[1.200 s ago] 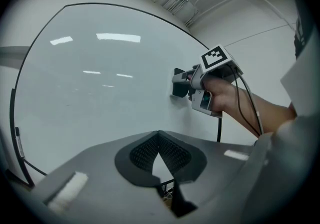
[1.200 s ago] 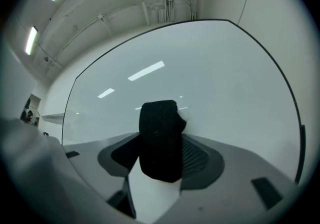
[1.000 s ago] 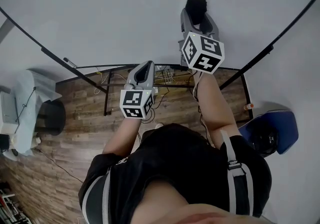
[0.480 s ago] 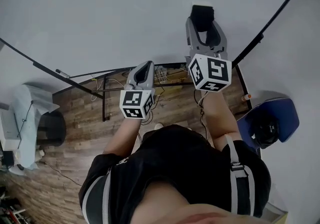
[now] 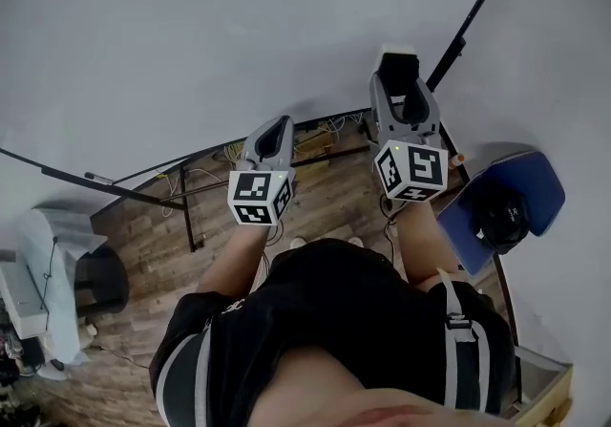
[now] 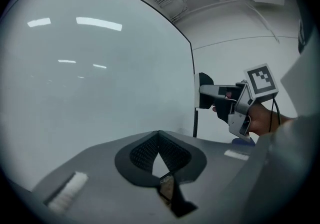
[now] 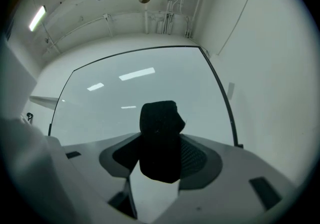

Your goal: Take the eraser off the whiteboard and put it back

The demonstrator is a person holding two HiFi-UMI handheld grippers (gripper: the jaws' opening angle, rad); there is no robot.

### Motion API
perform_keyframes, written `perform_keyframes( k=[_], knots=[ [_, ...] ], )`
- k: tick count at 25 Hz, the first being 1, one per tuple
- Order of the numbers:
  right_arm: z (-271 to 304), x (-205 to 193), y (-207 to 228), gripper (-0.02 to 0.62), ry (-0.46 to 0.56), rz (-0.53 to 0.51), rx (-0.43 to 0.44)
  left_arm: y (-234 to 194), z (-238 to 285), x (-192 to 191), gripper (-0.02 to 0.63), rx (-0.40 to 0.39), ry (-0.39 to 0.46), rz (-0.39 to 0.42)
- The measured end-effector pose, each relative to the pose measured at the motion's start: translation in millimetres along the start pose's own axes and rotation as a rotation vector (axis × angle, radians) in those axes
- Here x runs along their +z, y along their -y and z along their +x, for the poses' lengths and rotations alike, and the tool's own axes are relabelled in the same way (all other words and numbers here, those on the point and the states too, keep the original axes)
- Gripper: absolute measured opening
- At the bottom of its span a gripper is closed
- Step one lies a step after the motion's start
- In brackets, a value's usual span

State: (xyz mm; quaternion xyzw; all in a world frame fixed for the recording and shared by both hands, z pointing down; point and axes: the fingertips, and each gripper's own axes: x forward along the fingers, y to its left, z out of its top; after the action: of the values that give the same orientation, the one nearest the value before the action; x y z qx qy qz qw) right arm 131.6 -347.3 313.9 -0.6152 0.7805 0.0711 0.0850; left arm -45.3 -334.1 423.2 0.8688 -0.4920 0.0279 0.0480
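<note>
The black eraser [image 5: 399, 65] is held between the jaws of my right gripper [image 5: 402, 81], which is shut on it. In the right gripper view the eraser [image 7: 159, 140] stands upright before the whiteboard [image 7: 140, 97], near the board's right frame [image 7: 220, 92]. I cannot tell whether it touches the board. The left gripper view shows the eraser [image 6: 203, 98] and the right gripper [image 6: 212, 92] from the side, at that frame [image 6: 193, 82]. My left gripper [image 5: 277, 127] points level at the whiteboard [image 5: 191, 33], lower and to the left, shut with nothing in it [image 6: 159, 135].
A blue chair [image 5: 535, 186] bearing a dark round object stands at the right by the wall. Below the board run its black stand legs [image 5: 186, 215] and cables over a wood floor. A marker [image 5: 95, 177] lies on the ledge, and grey equipment [image 5: 43, 263] stands at the left.
Both grippers have moved right along the board toward its right frame. The right gripper has also sunk a little with the eraser still in its jaws.
</note>
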Motion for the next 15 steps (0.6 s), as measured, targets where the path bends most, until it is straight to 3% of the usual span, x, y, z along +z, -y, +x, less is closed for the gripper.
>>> perform_keyframes(
  k=[8, 15],
  knots=[
    [-42, -49, 22, 0.227, -0.096, 0.006, 0.005, 35, 23, -2, 0.011, -0.084, -0.013, 0.021],
    [-57, -64, 36, 0.227, -0.133, 0.051, -0.022, 45, 24, -3, 0.011, -0.094, -0.022, 0.026]
  ],
)
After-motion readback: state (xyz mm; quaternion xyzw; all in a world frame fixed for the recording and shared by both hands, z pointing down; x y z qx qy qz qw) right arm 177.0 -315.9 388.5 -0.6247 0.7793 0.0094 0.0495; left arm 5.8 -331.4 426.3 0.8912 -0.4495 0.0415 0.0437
